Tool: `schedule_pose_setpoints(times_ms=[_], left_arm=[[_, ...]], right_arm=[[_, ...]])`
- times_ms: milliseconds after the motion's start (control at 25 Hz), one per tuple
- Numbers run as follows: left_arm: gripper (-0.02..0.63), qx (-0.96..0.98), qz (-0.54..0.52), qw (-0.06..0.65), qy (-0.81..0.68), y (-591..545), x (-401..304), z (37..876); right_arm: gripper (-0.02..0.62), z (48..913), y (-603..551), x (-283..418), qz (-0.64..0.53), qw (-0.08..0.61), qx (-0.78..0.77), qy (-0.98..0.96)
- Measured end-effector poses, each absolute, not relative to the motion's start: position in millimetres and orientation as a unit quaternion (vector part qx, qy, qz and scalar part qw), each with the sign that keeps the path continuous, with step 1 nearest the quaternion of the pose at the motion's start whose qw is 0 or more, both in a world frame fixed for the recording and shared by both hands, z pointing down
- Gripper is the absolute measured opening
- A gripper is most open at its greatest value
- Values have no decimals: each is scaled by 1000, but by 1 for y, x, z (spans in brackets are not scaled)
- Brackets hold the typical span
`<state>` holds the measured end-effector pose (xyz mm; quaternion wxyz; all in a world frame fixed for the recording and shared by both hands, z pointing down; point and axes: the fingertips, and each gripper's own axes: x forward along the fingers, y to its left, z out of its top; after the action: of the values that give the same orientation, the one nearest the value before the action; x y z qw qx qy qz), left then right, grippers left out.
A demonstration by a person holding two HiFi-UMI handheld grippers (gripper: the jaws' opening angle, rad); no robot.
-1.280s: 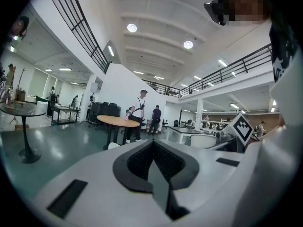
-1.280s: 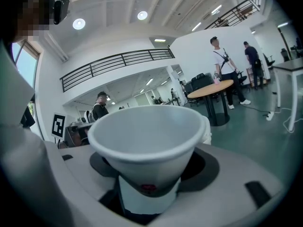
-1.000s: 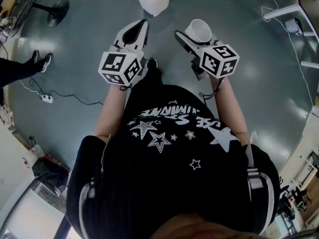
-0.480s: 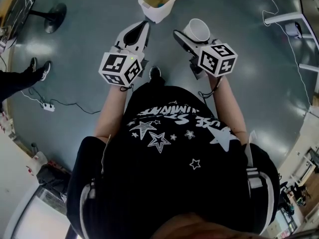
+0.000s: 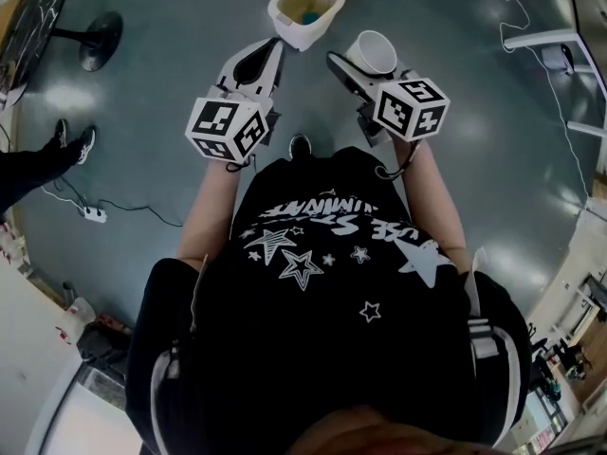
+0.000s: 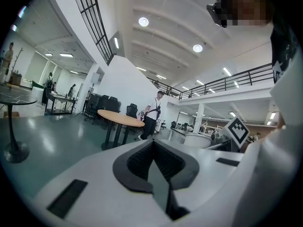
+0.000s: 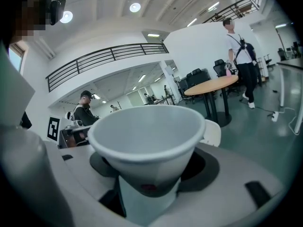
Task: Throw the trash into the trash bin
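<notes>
From the head view, I hold my left gripper (image 5: 273, 53) and my right gripper (image 5: 360, 67) out in front of my black star-printed shirt (image 5: 322, 282). The right fingers stand wide around a white paper cup (image 5: 377, 51), its open mouth turned up toward me; the left fingers are pressed together with nothing in them. The white trash bin (image 5: 285, 19) stands open on the grey floor (image 5: 190, 27) ahead, just beyond the left gripper's tip and to the left of the cup; a small teal scrap (image 5: 310, 15) lies inside it; the cup is near the bin but not over it. My shoe (image 5: 300, 145) shows on the floor between the grippers. Off to the left are a black pedestal base (image 5: 100, 50), another person's shoes (image 5: 74, 136) and a power strip (image 5: 92, 214) with its cable; white table legs (image 5: 536, 25) stand at the far right; all of these are well apart from the bin.

In the left gripper view, the dark pads meet in one closed seam and hold nothing; beyond them stand a round table (image 6: 120, 118), a person in a white shirt (image 6: 152, 112) beside it, and black chairs (image 6: 102, 103) further back.

In the right gripper view, the cup fills the middle, clamped low on its body between my fingers, its rim tilted toward the room. The round table and the person in the white shirt, a pack on the back, show at the right; a person in a cap (image 7: 85, 110) shows at the left under a balcony railing (image 7: 109, 56).
</notes>
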<state>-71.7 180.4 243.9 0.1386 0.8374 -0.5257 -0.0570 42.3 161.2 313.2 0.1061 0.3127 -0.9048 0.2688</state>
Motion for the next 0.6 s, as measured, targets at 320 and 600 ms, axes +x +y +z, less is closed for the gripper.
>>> schedule_pose_setpoints(times_ms=[320, 600], left_arm=[[11, 834, -57, 158, -525, 154, -88, 257], [11, 829, -38, 154, -536, 127, -86, 262]], right_arm=[[316, 320, 137, 33, 278, 114, 323, -897], [316, 327, 99, 31, 283, 120, 306, -901]])
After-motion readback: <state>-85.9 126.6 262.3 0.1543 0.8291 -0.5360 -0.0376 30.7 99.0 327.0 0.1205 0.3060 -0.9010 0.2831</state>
